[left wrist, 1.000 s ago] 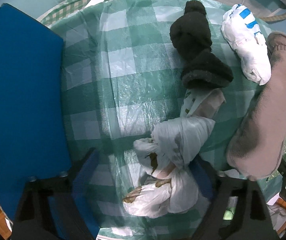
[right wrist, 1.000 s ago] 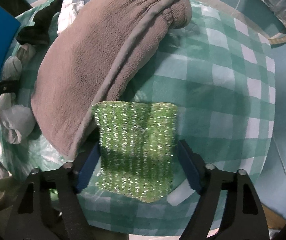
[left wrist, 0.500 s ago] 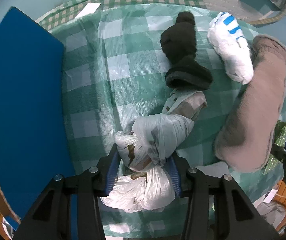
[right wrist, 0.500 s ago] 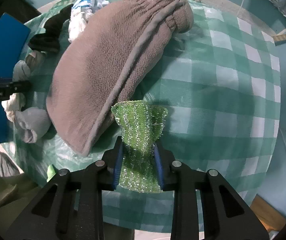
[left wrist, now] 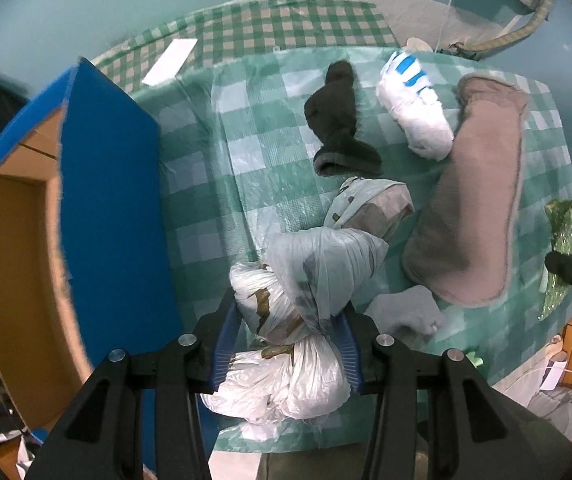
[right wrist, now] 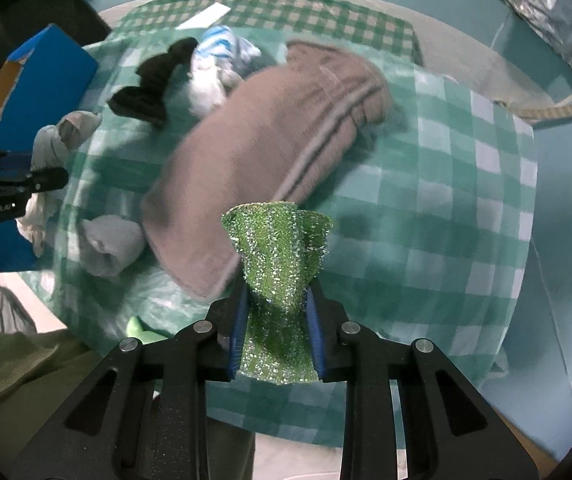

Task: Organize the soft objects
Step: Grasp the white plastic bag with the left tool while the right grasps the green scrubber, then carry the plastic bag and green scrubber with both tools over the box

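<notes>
The left hand-held gripper (left wrist: 288, 340) clamped the knotted plastic bags (left wrist: 306, 308) while the right hand-held gripper (right wrist: 276, 338) pinched the green scouring cloth (right wrist: 280, 256), apparently for sorting.

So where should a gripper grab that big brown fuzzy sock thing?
Probably across the middle of the brown sock, coming straight down from above. It lies flat and long on the checked cloth, narrow enough there to pinch, and its top is uncovered.

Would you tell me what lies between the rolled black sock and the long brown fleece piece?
A white bundle with blue stripes lies between the black sock and the brown fleece piece, clearest in the left wrist view.
</notes>
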### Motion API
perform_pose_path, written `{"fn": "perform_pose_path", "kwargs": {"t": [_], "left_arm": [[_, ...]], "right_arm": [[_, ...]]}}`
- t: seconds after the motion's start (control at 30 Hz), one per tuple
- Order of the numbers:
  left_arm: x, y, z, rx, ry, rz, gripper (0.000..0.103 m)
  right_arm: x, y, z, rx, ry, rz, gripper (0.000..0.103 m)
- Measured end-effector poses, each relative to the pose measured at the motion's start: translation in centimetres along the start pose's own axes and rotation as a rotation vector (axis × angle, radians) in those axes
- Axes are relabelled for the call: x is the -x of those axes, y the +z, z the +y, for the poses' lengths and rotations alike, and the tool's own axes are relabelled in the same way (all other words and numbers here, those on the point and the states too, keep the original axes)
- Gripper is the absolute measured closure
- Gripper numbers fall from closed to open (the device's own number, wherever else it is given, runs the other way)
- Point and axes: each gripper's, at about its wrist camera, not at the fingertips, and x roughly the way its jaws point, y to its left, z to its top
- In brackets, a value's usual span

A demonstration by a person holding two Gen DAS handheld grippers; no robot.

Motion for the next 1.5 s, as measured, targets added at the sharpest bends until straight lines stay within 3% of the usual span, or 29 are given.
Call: {"fn": "perform_pose_path", "kwargs": {"t": [0.07, 0.1, 0.8, 1.5], "left_arm": [[0.8, -0.3, -0.1, -0.007, 0.006, -0.013, 0.057], [1.3, -0.4, 0.0, -0.009, -0.034, 0.028, 0.057], [9.3, -2.5, 4.3, 0.023, -0.015, -0.109, 0.057], [11.6, -5.1, 12.0, 0.187, 0.045, -0.132, 0.057]], "right_arm": [[0.6, 0.0, 0.4, 0.012, 0.001, -0.007, 0.077], [0.6, 0.1, 0.5, 0.018, 0.003, -0.010, 0.077], [6.2, 5.1, 6.5, 0.145, 0.020, -0.090, 0.077], [7.9, 10.3, 16.8, 0.339, 0.098, -0.123, 0.077]]}}
